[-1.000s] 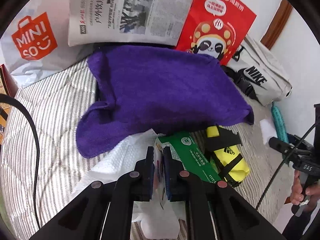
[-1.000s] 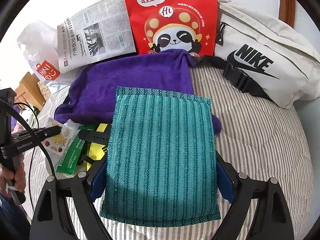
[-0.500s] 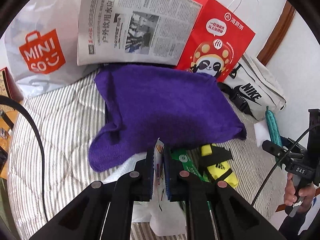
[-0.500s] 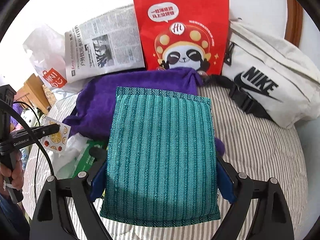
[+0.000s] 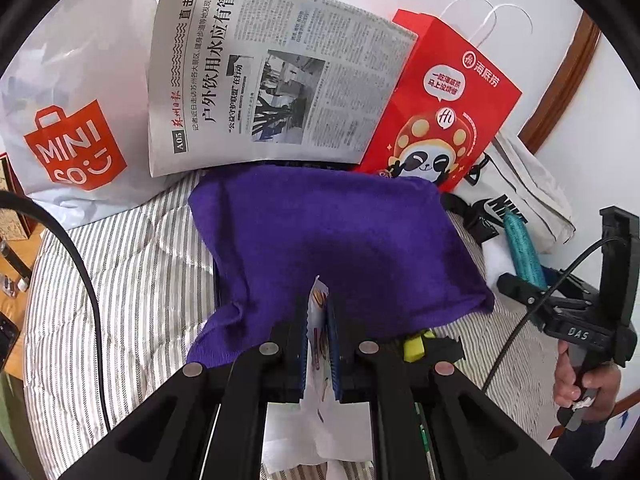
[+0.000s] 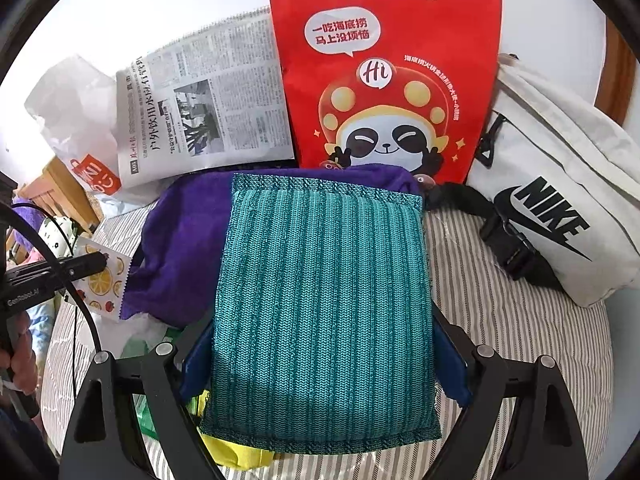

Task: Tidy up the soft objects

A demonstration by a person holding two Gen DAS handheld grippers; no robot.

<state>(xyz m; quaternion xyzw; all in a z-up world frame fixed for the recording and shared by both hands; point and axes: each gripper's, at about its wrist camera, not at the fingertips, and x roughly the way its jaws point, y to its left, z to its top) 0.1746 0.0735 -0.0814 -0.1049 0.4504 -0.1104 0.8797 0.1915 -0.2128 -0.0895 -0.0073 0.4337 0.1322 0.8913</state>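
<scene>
On a striped bed [image 6: 500, 320], the right hand-held gripper [image 6: 324, 364] grips a teal knitted pad [image 6: 324, 300] across its width, jaws spread wide, above a purple towel [image 5: 332, 248]. The left hand-held gripper [image 5: 318, 344] is clamped on a thin fruit-print sachet [image 6: 105, 280]. Carrying both level and clear of the towel should prevent snagging. At twelve o'clock stands a red panda-print paper bag [image 6: 384, 80]; a white Miniso bag [image 5: 76, 120] leans at ten o'clock and a white Nike waist bag [image 6: 560, 208] lies at two. Their contents are hidden.
</scene>
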